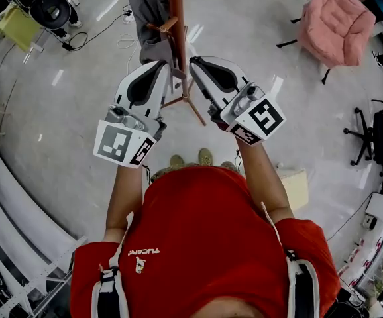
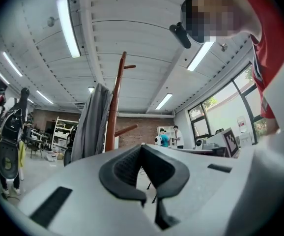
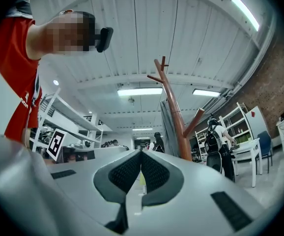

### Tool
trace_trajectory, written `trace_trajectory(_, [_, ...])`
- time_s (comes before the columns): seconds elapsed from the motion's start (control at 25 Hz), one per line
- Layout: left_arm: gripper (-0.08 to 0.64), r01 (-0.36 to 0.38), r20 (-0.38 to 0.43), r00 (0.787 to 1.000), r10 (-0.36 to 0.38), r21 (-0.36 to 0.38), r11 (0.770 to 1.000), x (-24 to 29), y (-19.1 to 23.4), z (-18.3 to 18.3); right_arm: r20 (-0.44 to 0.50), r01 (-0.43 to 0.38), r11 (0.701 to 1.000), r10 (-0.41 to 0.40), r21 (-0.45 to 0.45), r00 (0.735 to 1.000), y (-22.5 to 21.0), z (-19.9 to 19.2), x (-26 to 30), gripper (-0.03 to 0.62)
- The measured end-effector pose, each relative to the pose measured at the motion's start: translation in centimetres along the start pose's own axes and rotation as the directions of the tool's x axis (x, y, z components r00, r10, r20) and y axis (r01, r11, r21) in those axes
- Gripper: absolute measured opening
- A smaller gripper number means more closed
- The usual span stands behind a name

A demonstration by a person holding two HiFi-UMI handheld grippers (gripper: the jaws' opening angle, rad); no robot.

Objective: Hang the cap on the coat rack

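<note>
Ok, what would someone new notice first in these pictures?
The left tool and right tool, both shut and empty, are held up side by side at the centre of the head view. Just beyond their tips stands the coat rack with a grey garment on it; a pink armchair sits upper right.

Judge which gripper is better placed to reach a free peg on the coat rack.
Right gripper, probably: both are shut, empty beside the pole, but the gray garment hangs on the left gripper's side, while a bare peg faces the right.

One coat rack, one grey garment, one pink armchair upper right, one left gripper, one right gripper.
</note>
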State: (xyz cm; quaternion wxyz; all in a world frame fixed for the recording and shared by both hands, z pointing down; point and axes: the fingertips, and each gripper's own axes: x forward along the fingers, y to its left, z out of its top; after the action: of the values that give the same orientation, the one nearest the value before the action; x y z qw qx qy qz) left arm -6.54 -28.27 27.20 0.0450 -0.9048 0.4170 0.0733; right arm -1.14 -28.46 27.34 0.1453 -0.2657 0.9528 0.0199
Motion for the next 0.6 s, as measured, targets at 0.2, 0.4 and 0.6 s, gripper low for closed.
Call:
trace_trajectory(0.2, [0.008, -0.002, 0.003, 1.0, 0.002, -0.004, 1.0, 0.15, 0.06, 0.12, -0.002, 0.012, 1.0, -0.012, -0.022, 1.0, -0.28, 0.07, -0.5, 0.023])
trace_trajectory(0.4, [0.009, -0.004, 0.007, 1.0, 0.004, -0.01, 1.0, 0.23, 0.23, 0.21, -0.005, 0.013, 0.999, -0.013, -0.029, 1.0, -0.4, 0.16, -0.43, 0.023])
trace_trajectory(0.6, [0.008, -0.003, 0.006, 1.0, 0.003, -0.012, 1.0, 0.29, 0.28, 0.07, -0.006, 0.008, 1.0, -0.009, -0.028, 1.0, -0.5, 0.1, -0.21, 0.023])
